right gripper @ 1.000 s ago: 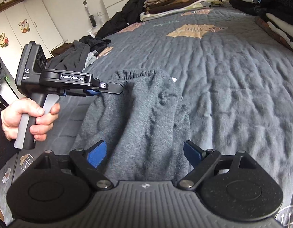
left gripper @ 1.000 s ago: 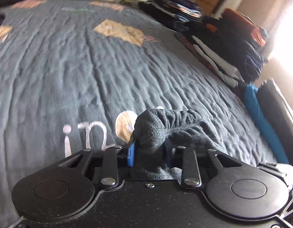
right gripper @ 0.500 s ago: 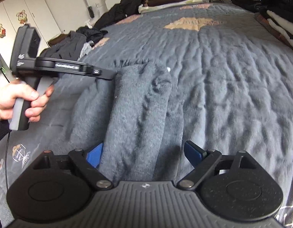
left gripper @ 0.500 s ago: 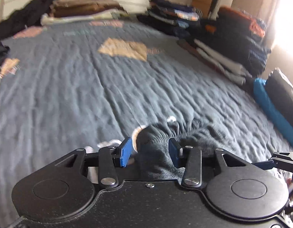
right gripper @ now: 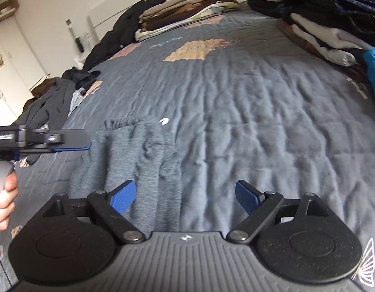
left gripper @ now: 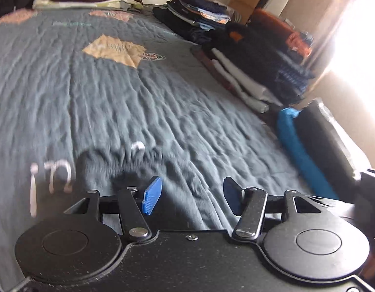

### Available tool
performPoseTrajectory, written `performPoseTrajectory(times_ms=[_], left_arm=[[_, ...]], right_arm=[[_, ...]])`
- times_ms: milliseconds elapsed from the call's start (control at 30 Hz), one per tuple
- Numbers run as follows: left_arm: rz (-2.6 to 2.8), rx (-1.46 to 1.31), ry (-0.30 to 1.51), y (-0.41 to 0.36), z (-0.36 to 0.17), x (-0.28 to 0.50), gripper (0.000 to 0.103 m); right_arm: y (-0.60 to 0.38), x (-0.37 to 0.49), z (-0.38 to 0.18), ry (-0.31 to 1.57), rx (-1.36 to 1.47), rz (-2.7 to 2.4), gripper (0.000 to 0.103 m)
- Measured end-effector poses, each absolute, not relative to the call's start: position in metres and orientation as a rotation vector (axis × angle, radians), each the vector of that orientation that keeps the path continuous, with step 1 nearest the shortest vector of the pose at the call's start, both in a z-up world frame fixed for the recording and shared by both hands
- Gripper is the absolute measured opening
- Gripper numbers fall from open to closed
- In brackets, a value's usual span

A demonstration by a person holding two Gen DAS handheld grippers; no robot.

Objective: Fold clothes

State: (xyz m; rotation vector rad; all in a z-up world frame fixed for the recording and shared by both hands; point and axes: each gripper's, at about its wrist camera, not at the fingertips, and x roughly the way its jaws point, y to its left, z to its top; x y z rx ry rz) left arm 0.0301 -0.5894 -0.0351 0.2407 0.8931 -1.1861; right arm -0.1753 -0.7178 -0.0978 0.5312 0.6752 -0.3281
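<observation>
A dark grey fleece garment (right gripper: 138, 160) lies flat on the bed at near left, folded lengthwise into a long strip. Its gathered elastic edge (a waistband or cuff, hard to tell) points far, and its surface is rumpled.

grippers: 2, left gripper (left gripper: 191, 196) and right gripper (right gripper: 185, 198) | hands seen: 1 hand (right gripper: 4, 205) | gray clothes laid flat on bed: 1, gray pants (right gripper: 138, 160) | beds: 1 bed (right gripper: 272, 112) | blue things by the side pile: 1 blue bundle (left gripper: 301, 153)
</observation>
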Motion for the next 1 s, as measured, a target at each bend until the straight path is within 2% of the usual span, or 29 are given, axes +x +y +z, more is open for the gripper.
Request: performPoseTrajectory(times_ms=[67, 233, 367, 433, 467, 500, 567, 600, 700, 767, 933, 967, 1000], left_arm=[[-1.105, 0.378, 0.863, -0.621, -0.037, 0.024, 0.056], [-0.973, 0.621, 0.917, -0.666, -0.07, 0.015, 0.056], [-0.926, 0.673, 0.943, -0.676, -0.091, 0.017, 0.053], [-0.921, 0.642, 0.949, -0.675, -0.093, 0.022, 0.031], [-0.924, 0.605, 0.964, -0.674, -0.09, 0.026, 0.028], [-0.931, 0.561, 0.979, -0.673, -0.086, 0.029, 0.021], [-0.978, 0.473, 0.992, -0.669, -0.073, 0.033, 0.016], [-1.005, 0.432, 0.997, -0.668, -0.066, 0.034, 0.009], [-1.017, 0.473, 0.995, -0.674, -0.071, 0.026, 0.01], [-1.005, 0.554, 0.994, -0.681, -0.083, 0.02, 0.017], [-1.084, 0.365, 1.01, -0.622, -0.066, 0.016, 0.024], [-1.099, 0.323, 1.013, -0.61, -0.062, 0.016, 0.027], [-1.115, 0.281, 1.015, -0.597, -0.058, 0.015, 0.039]], right_arm=[[-0.722, -0.179, -0.097, 0.661, 0.546, -0.34, 0.089], [-0.732, -0.183, -0.098, 0.661, 0.586, -0.348, 0.089], [-0.736, -0.186, -0.096, 0.648, 0.601, -0.345, 0.089], [-0.737, -0.188, -0.094, 0.636, 0.623, -0.337, 0.089], [-0.737, -0.189, -0.093, 0.63, 0.628, -0.331, 0.089], [-0.737, -0.19, -0.092, 0.624, 0.632, -0.327, 0.089], [-0.737, -0.191, -0.09, 0.617, 0.637, -0.319, 0.089], [-0.737, -0.192, -0.089, 0.612, 0.64, -0.317, 0.089], [-0.738, -0.194, -0.088, 0.603, 0.652, -0.316, 0.09], [-0.738, -0.194, -0.087, 0.602, 0.655, -0.316, 0.09], [-0.732, -0.191, -0.091, 0.628, 0.622, -0.296, 0.09], [-0.731, -0.191, -0.092, 0.634, 0.613, -0.29, 0.09], [-0.73, -0.19, -0.093, 0.639, 0.606, -0.284, 0.09]])
